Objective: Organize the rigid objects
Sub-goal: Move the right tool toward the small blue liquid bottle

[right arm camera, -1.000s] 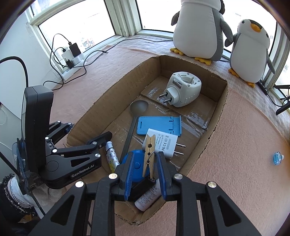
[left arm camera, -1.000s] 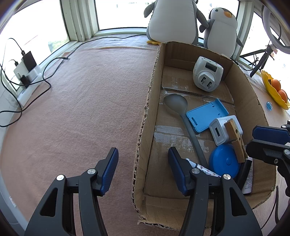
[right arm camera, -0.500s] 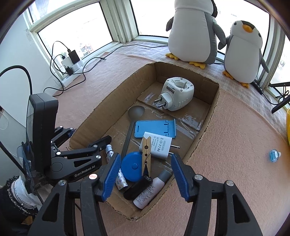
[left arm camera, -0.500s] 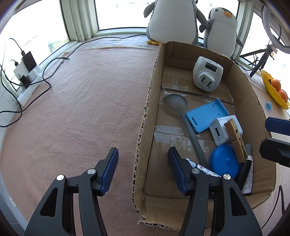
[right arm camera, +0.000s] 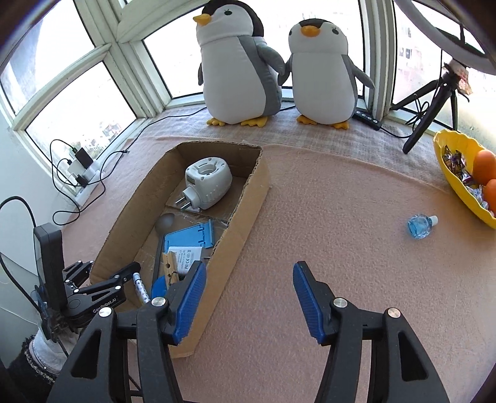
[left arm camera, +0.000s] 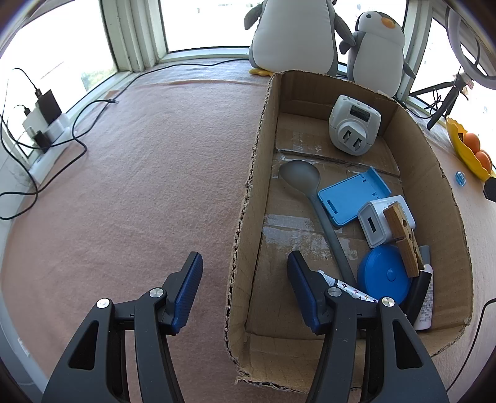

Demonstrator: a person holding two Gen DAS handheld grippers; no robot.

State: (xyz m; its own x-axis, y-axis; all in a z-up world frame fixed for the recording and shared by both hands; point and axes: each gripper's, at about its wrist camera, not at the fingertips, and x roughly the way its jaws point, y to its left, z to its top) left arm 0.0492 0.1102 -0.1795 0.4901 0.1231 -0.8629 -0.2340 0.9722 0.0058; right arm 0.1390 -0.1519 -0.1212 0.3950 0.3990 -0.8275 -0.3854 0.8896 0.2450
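The right gripper [right arm camera: 249, 297], jaws just opened and empty, should centre on the small blue bottle [right arm camera: 420, 227] at right. The left gripper [left arm camera: 245, 293] straddles the brown cardboard box [left arm camera: 248, 198] wall, pads apart from it.

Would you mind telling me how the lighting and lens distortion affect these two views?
Left wrist view: the windows are blown out white, the cardboard box bows under fisheye, and its contents stay sharp. Right wrist view: backlit penguin toys, curved window frames, dark corner vignetting.
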